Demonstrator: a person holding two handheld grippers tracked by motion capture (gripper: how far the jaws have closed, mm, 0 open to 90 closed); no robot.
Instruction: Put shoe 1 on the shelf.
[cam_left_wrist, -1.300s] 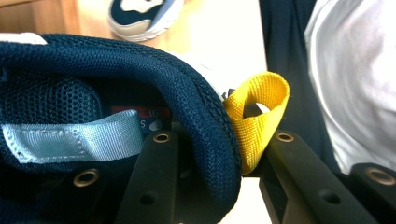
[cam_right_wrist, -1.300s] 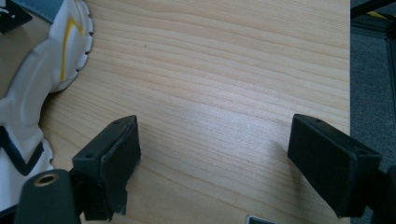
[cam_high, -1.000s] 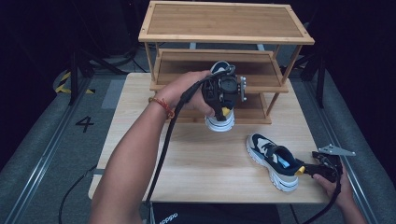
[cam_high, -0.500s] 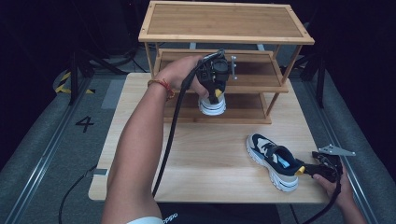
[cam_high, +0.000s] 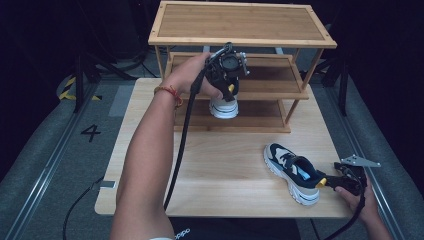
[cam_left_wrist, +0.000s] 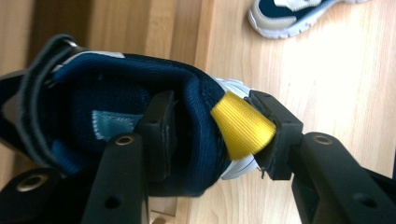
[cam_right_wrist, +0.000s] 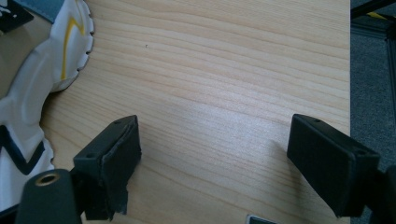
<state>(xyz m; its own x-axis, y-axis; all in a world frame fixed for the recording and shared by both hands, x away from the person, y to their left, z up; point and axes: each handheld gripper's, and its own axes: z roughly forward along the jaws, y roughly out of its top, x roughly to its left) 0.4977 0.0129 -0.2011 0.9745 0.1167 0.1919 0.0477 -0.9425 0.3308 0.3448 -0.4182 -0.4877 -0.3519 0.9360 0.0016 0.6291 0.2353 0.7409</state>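
Just then, the left gripper (cam_left_wrist: 208, 135) had been opening, jaws astride the shoe's (cam_left_wrist: 140, 112) heel collar, one inside, one loosely outside.

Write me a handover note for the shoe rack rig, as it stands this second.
Left gripper: at the rack's bottom shelf, jaws have just been opening around the heel collar of the first shoe; one jaw inside the shoe, the other outside by the yellow pull tab. Grip looks slack now.
Right gripper: jaws open, nothing between them, low at the table's right edge beside the second shoe.
Done: first shoe appears set on the bottom shelf of the rack.
Left: withdraw the left gripper, then probably shelve the second shoe, which lies on the table.
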